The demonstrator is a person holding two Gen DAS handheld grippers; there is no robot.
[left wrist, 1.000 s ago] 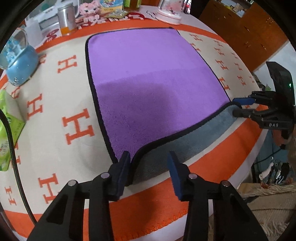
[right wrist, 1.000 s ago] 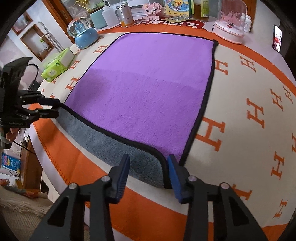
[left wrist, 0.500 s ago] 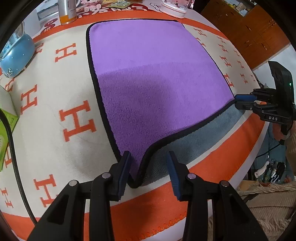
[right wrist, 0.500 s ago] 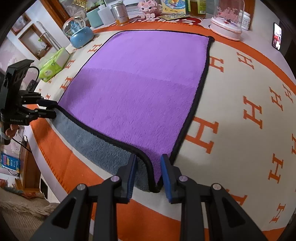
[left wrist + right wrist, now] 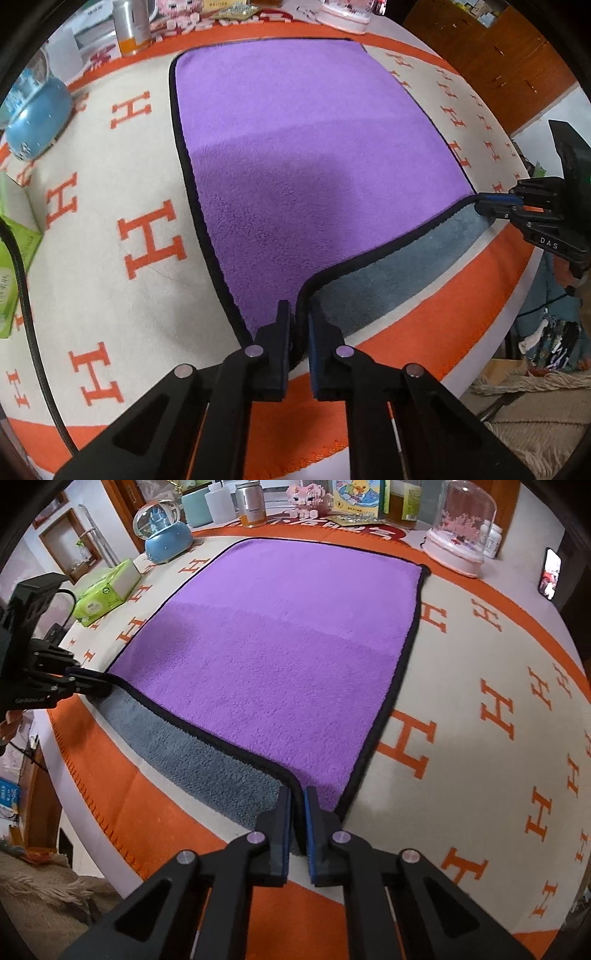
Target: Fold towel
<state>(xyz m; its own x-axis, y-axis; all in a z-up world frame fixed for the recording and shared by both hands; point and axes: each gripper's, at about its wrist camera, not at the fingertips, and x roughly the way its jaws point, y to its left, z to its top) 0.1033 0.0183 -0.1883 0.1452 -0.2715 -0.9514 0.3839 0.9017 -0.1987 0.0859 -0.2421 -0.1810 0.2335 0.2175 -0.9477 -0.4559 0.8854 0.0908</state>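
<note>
A purple towel [image 5: 310,155] with a black hem and grey underside lies flat on the orange-and-cream tablecloth; it also shows in the right wrist view [image 5: 280,657]. My left gripper [image 5: 300,314] is shut on the towel's near left corner, lifted a little so the grey underside [image 5: 399,273] shows. My right gripper [image 5: 297,797] is shut on the near right corner. Each gripper shows in the other's view, the right one [image 5: 491,203] and the left one [image 5: 92,685], pinching its corner.
A blue snow globe [image 5: 164,535], green tissue box [image 5: 107,590], metal can [image 5: 251,504], pink dome ornament [image 5: 460,531] and a phone [image 5: 550,574] stand along the far and side edges. The table's near edge [image 5: 491,325] drops to a shaggy rug.
Both grippers closed from open onto the towel's near corners. The near hem has lifted slightly off the cloth.
</note>
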